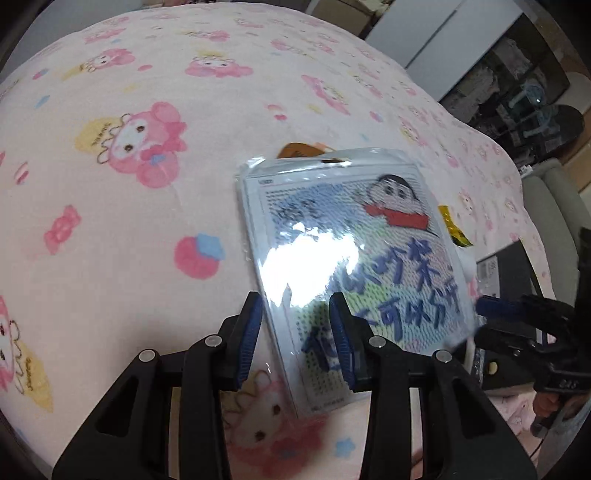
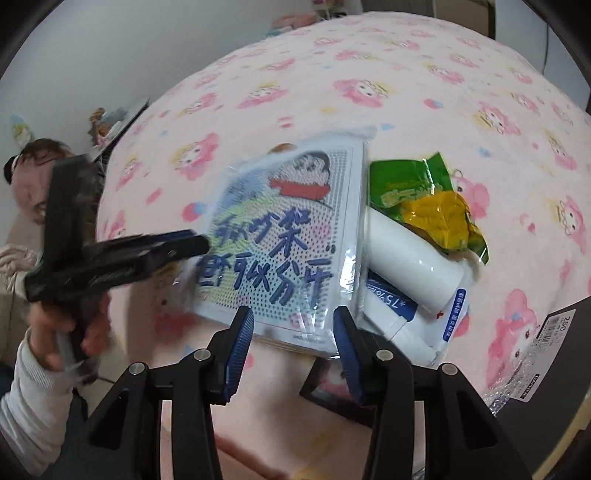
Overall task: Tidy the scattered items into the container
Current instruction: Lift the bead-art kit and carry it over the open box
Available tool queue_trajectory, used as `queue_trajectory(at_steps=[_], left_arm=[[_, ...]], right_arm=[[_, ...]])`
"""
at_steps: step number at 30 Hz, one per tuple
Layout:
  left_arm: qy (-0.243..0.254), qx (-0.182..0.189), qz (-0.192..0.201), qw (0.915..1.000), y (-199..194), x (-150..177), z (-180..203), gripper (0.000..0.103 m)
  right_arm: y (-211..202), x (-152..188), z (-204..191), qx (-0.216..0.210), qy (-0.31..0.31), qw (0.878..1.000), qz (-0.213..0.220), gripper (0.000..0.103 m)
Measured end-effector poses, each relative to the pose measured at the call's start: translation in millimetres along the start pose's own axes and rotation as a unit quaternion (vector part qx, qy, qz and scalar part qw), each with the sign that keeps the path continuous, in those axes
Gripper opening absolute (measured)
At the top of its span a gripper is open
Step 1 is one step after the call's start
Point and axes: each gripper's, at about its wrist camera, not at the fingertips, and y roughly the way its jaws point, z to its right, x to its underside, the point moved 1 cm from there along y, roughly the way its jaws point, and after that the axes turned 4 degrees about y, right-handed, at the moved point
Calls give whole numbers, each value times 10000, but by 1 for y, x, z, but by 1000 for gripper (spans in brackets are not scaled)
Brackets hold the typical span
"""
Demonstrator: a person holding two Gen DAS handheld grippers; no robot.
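Just ahead of the wide-open jaws of the left gripper (image 1: 297,332) and right gripper (image 2: 293,332), a bead packet (image 1: 351,240) leans on a bottle (image 2: 406,251), probably being steadied for the box (image 2: 554,369).

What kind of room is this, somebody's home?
Probably a home bedroom: a pink cartoon-print blanket covers a bed-like surface, with a packaged cartoon bead kit, snack bags and cardboard boxes stacked behind.

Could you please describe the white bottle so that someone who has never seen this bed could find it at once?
Start from the pink cartoon-print blanket covering the bed, then find the flat plastic-sleeved cartoon packet near its middle. The white bottle lies on its side just right of the packet, partly under a crumpled green and yellow wrapper. It is the only plain, smooth cylinder there.
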Motion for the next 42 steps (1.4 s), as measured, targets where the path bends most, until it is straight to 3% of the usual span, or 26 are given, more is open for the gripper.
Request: queue_trajectory(at_steps=[1, 2, 3, 4, 5, 8, 10, 14, 21, 32, 42], left_arm=[[-34, -37, -4, 10000, 3, -1, -1, 39], [-68, -73, -8, 9999, 6, -2, -2, 50], [-18, -116, -21, 9999, 12, -2, -2, 67], [-54, -64, -52, 10000, 17, -1, -3, 70], [-115, 12, -86, 9999, 22, 0, -4, 70], [-127, 205, -187, 9995, 17, 0, 0, 52], [61, 108, -185, 9998, 9, 0, 6, 52], [351, 279, -44, 9990, -17, -1, 29, 52], [887, 608, 193, 9940, -61, -5, 75, 50], [2003, 1367, 22, 9701, -57, -4, 219, 50], [2983, 1424, -697, 9412, -10, 26, 350, 50]], right_arm=[[0, -1, 0, 169, -18, 9998, 70, 41], [2, -4, 2, 303, 10, 9994, 136, 41], [9, -8, 6, 292, 124, 9994, 103, 41], [18, -11, 11, 229, 267, 9994, 33, 41], [26, -15, 16, 165, 410, 9990, -38, 41], [23, -14, 13, 37, 488, 9988, -27, 41], [20, -12, 11, -44, 516, 9987, -5, 41], [12, -9, 6, -206, 573, 9981, 39, 41], [-60, 10, 5, -14, 476, 9973, 551, 41], [-185, 76, 68, 681, 849, 9851, 1335, 41], [-242, 154, 164, 1128, 1808, 9631, 1643, 41]])
